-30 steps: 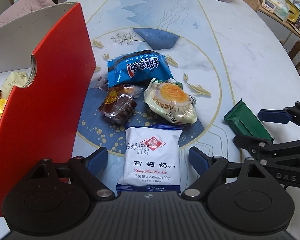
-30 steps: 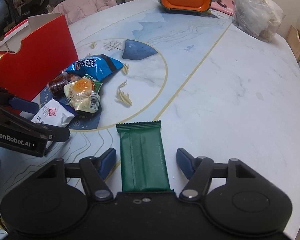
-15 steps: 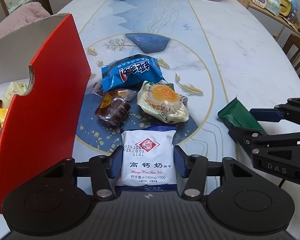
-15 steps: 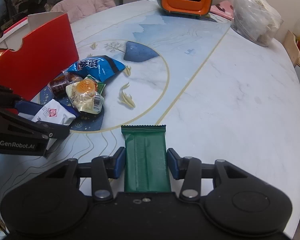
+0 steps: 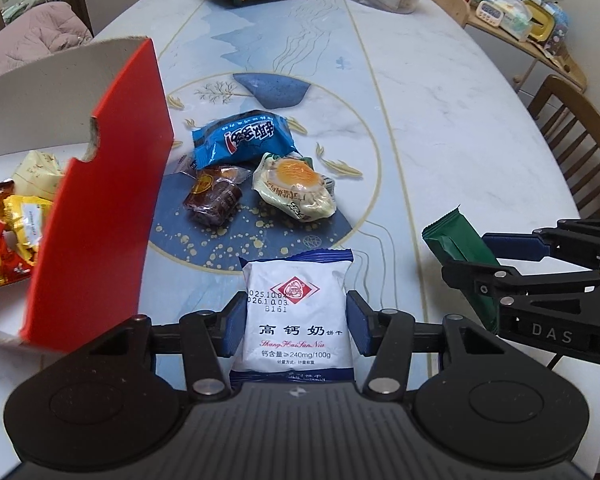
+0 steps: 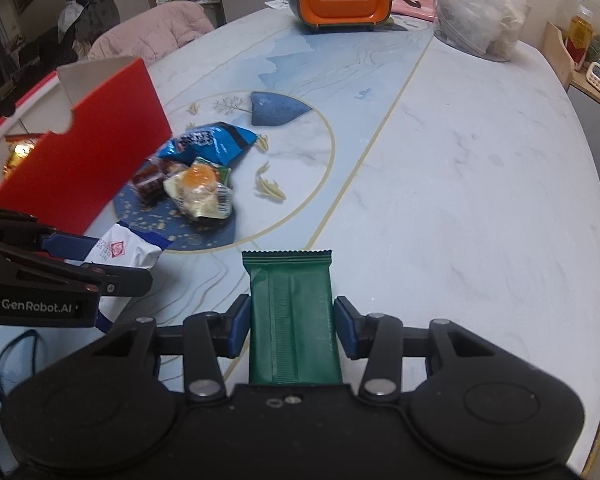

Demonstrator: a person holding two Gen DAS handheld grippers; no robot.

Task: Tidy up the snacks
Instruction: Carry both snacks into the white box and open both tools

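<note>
Left wrist view first: far to the left stands the red box [image 5: 100, 200], its flap up and its white inside already holding a few yellow and pale packets [image 5: 16, 216]. Just right of it, on the blue round of the surface [image 5: 440, 92], three loose snacks lie bunched together: a blue packet [image 5: 242, 140], a dark brown cake in clear wrap [image 5: 214, 198] and a pale egg-yolk pastry [image 5: 294, 190]. Nearer to me, my left tongs [image 5: 296, 328] are clamped on the white biscuit packet [image 5: 296, 312], both blue pads pressing its sides. Further right, my right tongs [image 6: 290, 326] are closed on the green bar [image 6: 292, 320], gripped across its width with its crimped end pointing away from me. I judge that I am at the carry step: both snacks look caught and clear of the surface, though I cannot be certain they are fully off it. Next, I think both hands need to swing leftward over the red wall of the box, the left going in ahead so the tongs do not cross, and each must clear the raised flap before letting go. Three snacks remain after that.
</note>
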